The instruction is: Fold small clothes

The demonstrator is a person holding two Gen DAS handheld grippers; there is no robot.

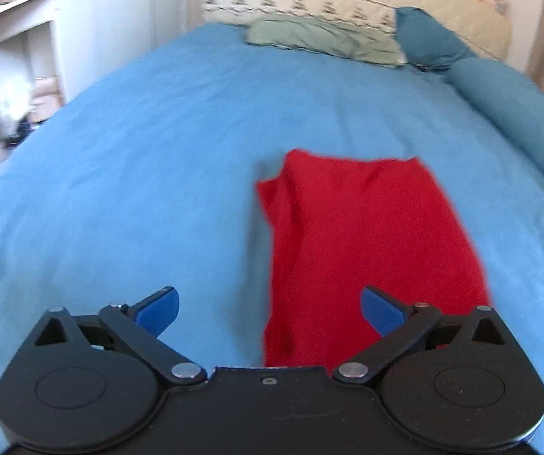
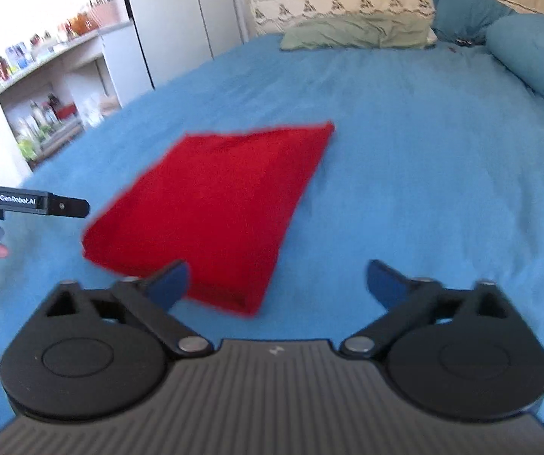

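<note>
A folded red garment (image 1: 367,242) lies flat on the blue bed (image 1: 139,174), below a green pillow (image 1: 321,38). The left tongs (image 1: 270,305) hover above its near edge, spread apart and empty. The right tongs (image 2: 277,284) are likewise apart, just beside the garment's near corner.

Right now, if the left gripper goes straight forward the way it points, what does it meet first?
Probably the red cloth: it lies directly ahead between the open left gripper fingers, on the blue bedsheet. Height above it is unclear.
</note>
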